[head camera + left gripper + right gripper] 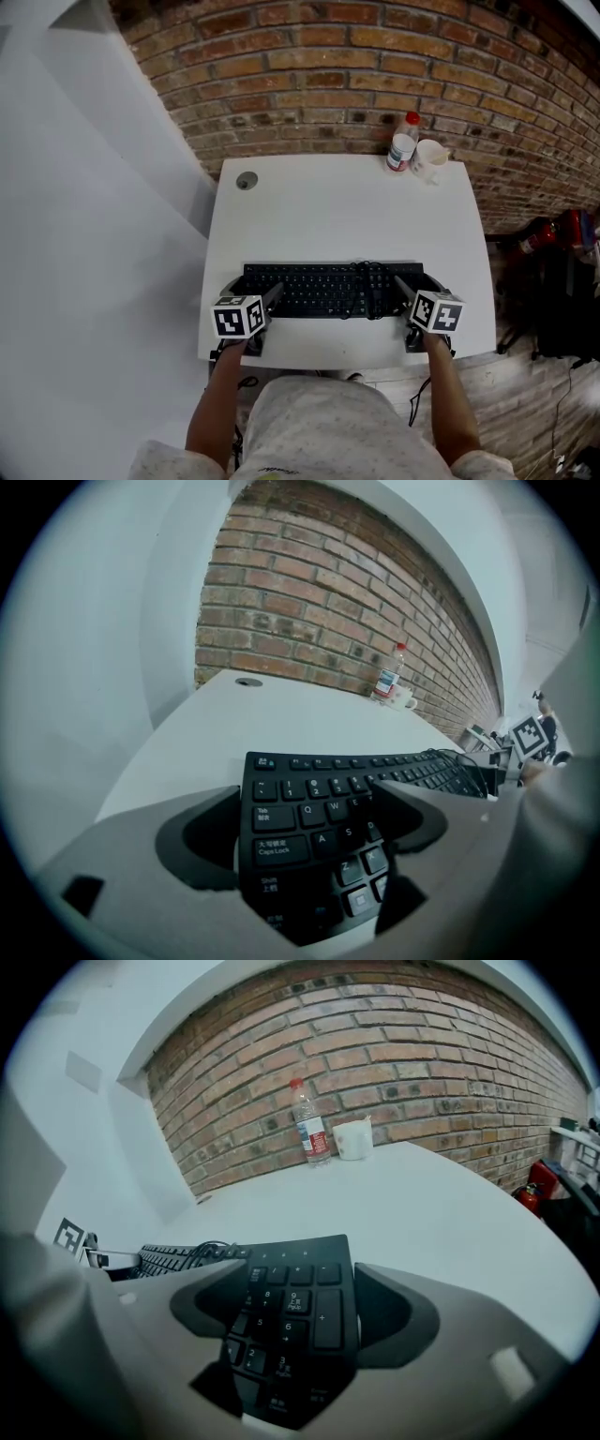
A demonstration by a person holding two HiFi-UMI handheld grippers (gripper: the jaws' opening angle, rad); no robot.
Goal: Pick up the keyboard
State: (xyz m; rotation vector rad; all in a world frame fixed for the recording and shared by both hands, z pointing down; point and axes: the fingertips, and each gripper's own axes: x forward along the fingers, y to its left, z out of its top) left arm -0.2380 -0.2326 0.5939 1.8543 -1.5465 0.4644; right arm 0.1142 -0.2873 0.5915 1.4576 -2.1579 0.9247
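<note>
A black keyboard (323,289) lies flat near the front edge of the white table (337,211), with its cable bundled on top of the keys (371,281). My left gripper (251,292) straddles the keyboard's left end (300,808): one jaw is just outside the edge, the other over the letter keys. My right gripper (420,286) straddles the number-pad end (291,1312) the same way. Both stand open with the jaws wide apart. The keyboard rests on the table.
A plastic bottle (403,142) and a white cup (430,157) stand at the table's back right against the brick wall. A round cable hole (246,180) is at the back left. A red fire extinguisher (536,236) lies on the floor to the right.
</note>
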